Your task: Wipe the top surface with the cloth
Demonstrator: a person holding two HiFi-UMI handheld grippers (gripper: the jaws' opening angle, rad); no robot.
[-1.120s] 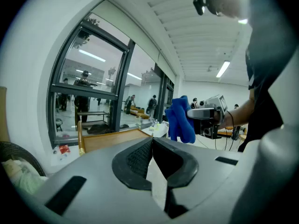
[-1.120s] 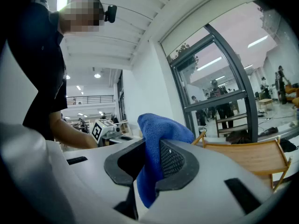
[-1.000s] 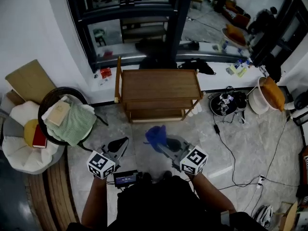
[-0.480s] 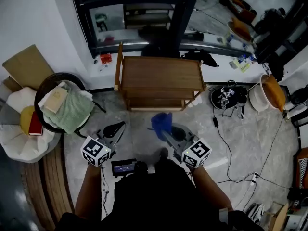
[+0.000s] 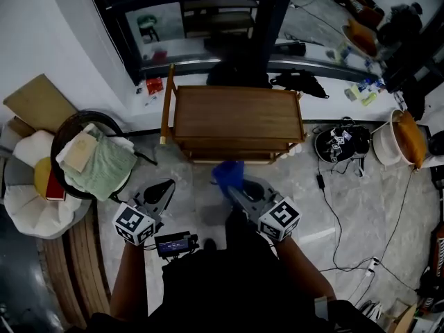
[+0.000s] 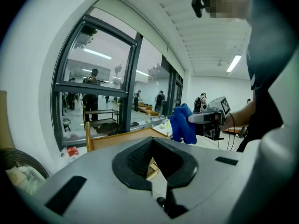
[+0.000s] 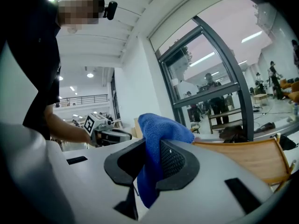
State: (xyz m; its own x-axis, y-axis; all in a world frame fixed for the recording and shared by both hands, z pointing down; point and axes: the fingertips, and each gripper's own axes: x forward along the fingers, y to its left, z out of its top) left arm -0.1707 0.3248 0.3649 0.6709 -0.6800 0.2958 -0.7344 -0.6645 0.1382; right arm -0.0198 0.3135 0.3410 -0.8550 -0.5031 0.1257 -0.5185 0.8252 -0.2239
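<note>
Right gripper is clamped on the blue cloth, held in the air above the floor, just short of the wooden stand. Its top surface lies bare, and the cloth is not touching it. Left gripper hangs empty, jaws apart. Wiping seems not yet begun, with the whole top left to do.

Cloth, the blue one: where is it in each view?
Head view: cloth at centre, just under the table in the picture.
Left gripper view: cloth right of centre, beyond the jaws.
Right gripper view: cloth at centre, pinched between the jaws.
Shared landmark: the table.
</note>
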